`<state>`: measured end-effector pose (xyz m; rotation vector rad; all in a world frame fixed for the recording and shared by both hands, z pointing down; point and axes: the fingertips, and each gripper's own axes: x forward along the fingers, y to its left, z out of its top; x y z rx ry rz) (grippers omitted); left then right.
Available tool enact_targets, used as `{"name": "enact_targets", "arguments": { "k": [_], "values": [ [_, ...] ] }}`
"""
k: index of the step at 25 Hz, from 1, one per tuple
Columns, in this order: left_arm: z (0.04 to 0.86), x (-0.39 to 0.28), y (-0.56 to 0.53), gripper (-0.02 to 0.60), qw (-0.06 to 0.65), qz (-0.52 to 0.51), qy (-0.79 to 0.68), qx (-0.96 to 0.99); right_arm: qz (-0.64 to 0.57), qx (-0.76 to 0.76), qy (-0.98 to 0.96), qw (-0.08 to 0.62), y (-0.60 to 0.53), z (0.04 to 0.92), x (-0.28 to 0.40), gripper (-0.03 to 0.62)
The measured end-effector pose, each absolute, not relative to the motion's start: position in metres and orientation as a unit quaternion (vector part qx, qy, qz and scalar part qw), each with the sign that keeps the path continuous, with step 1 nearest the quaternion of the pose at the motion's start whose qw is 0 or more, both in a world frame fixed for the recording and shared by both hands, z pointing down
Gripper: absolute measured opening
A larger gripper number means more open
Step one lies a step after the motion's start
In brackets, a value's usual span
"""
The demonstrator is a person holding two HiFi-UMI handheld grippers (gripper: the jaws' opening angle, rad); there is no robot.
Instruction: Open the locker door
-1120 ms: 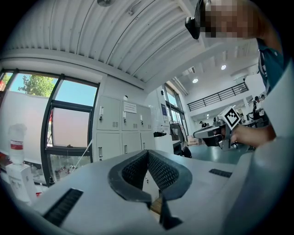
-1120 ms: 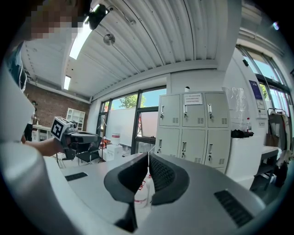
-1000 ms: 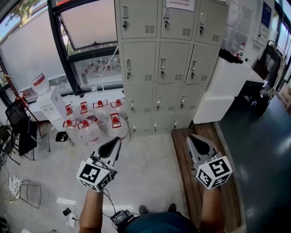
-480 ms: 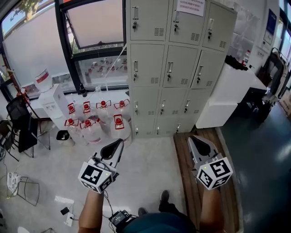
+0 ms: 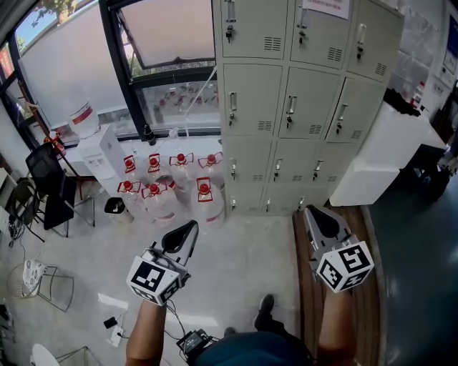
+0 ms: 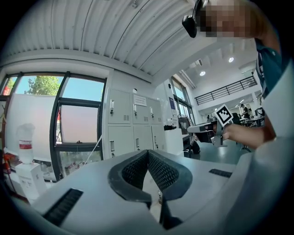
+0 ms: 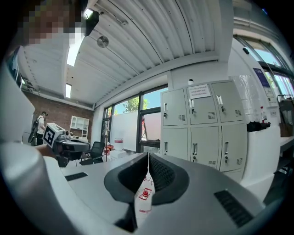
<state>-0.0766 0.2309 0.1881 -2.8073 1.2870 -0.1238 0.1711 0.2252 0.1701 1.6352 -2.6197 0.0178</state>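
Left gripper (image 5: 187, 229) held low ahead of body, tilted forward and up; jaws pressed together at the tips, nothing between. Right gripper (image 5: 315, 216) likewise: jaws closed tip to tip, empty. Bare forearm behind each marker cube. Both grippers well short of lockers (image 5: 286, 107), touching nothing.

Under left gripper, pale floor (image 5: 236, 264); under right gripper, wooden strip (image 5: 306, 286). Shoe (image 5: 265, 309) on floor between the two forearms.

Ahead: grey lockers against wall, three columns, every visible door shut, handle on each. Paper notice (image 5: 325, 6) on top middle door.

Left of lockers: jugs (image 5: 168, 189) with red caps clustered on floor, just beside bottom row, below window (image 5: 164, 43). Farther left, white dispenser (image 5: 100, 154) with bottle on top, then black chair (image 5: 46, 189).

Right of lockers: white counter (image 5: 379, 143), just beside them
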Motion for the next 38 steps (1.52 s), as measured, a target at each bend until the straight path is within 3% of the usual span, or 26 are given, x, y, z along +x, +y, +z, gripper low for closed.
{"name": "enact_targets", "arguments": {
  "k": [19, 38],
  "values": [
    [0.194, 0.030, 0.073, 0.017, 0.019, -0.047, 0.464, -0.884, 0.020, 0.461, -0.887, 0.032, 0.034, 0.193, 0.254, 0.035],
    [0.186, 0.101, -0.017, 0.016, 0.039, -0.061, 0.447, -0.892, 0.034, 0.489, -0.872, 0.018, -0.025, 0.202, 0.335, 0.036]
  ]
}}
